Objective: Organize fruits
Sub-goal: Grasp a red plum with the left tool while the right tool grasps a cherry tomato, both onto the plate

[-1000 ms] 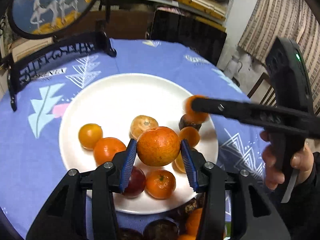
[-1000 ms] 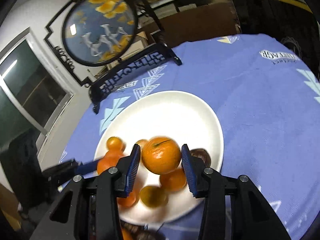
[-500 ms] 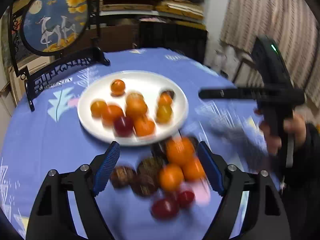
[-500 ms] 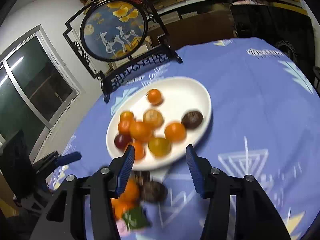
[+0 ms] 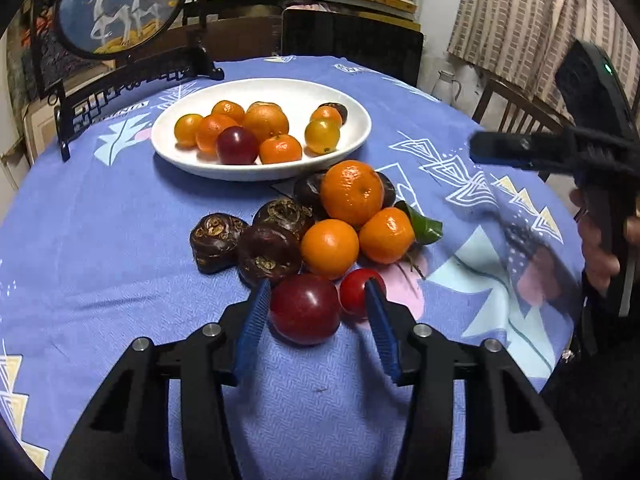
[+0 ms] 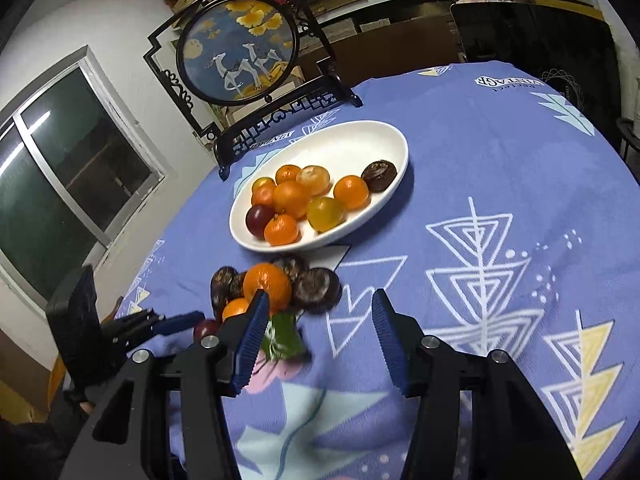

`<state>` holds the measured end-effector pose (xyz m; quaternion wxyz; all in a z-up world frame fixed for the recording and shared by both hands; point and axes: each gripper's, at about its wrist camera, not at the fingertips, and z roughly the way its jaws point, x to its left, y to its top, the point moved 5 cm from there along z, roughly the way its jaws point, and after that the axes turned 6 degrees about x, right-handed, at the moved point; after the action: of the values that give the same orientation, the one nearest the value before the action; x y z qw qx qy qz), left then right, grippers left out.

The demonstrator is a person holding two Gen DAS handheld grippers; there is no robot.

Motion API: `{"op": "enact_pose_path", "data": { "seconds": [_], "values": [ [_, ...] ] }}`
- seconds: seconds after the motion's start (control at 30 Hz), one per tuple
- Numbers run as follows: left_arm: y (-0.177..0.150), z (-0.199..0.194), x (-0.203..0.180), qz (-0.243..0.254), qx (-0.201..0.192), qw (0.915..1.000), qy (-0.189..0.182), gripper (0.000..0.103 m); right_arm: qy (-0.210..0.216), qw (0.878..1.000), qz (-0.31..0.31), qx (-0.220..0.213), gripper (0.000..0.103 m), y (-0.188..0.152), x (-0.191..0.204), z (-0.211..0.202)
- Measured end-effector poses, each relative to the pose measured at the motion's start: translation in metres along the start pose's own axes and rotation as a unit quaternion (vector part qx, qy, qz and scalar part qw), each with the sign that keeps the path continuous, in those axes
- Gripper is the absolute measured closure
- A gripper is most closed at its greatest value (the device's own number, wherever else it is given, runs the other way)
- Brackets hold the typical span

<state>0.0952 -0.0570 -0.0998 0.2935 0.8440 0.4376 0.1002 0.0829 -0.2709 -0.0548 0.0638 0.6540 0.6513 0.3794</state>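
A white oval plate point(image 5: 356, 136) point(image 6: 394, 148) holds several oranges, a dark red plum point(image 5: 237, 145) and a dark brown fruit. In front of it a pile lies on the blue cloth: three oranges point(image 5: 351, 193), several dark brown fruits point(image 5: 269, 255), a small red fruit point(image 5: 354, 292) and a dark red plum point(image 5: 304, 309). My left gripper point(image 5: 318, 294) is open, its jaws on either side of that plum. My right gripper point(image 6: 318, 304) is open and empty, above the cloth just right of the pile point(image 6: 267, 282).
A black-framed round painted screen point(image 5: 116, 8) point(image 6: 240, 52) stands behind the plate. A green leaf point(image 5: 424, 225) lies beside the pile. Chairs stand beyond the table's far and right edges. A window is at the left in the right wrist view.
Both grippers held oranges over the plate a second ago; both let go and drew back. My left gripper has come down around the dark red plum in the pile.
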Motion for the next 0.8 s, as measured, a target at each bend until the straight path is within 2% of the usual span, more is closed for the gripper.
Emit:
{"op": "enact_pose_path", "data": {
  "seconds": [0.17,0.33,0.37,0.4,0.5,0.67,0.8],
  "values": [
    [-0.012,-0.004,0.005,-0.006,0.003,1.0000,0.005,0.055,0.006,1.000,-0.009,0.012,0.049,-0.012,0.006,-0.002],
    [-0.014,0.010,0.014,-0.021,0.018,0.9996,0.000,0.054,0.025,0.998,-0.042,0.037,0.049,-0.023,0.028,0.006],
    [-0.013,0.011,0.014,-0.023,0.016,0.9996,0.000,0.057,0.028,0.997,-0.052,0.042,0.050,-0.026,0.034,0.009],
    [-0.010,0.009,0.013,-0.025,0.012,0.9996,-0.010,0.065,0.030,0.997,-0.059,0.047,0.050,-0.029,0.040,0.012],
    [-0.009,0.002,0.015,-0.033,-0.003,0.9994,-0.012,0.066,0.034,0.994,-0.081,0.063,0.050,-0.037,0.054,0.017],
    [-0.005,-0.036,0.025,-0.052,-0.049,0.9972,-0.021,0.066,0.052,0.985,-0.135,0.096,0.050,-0.054,0.083,0.032],
    [-0.004,-0.054,0.027,-0.051,-0.064,0.9965,-0.013,0.066,0.043,0.979,-0.157,0.123,0.050,-0.057,0.100,0.060]
  ]
}}
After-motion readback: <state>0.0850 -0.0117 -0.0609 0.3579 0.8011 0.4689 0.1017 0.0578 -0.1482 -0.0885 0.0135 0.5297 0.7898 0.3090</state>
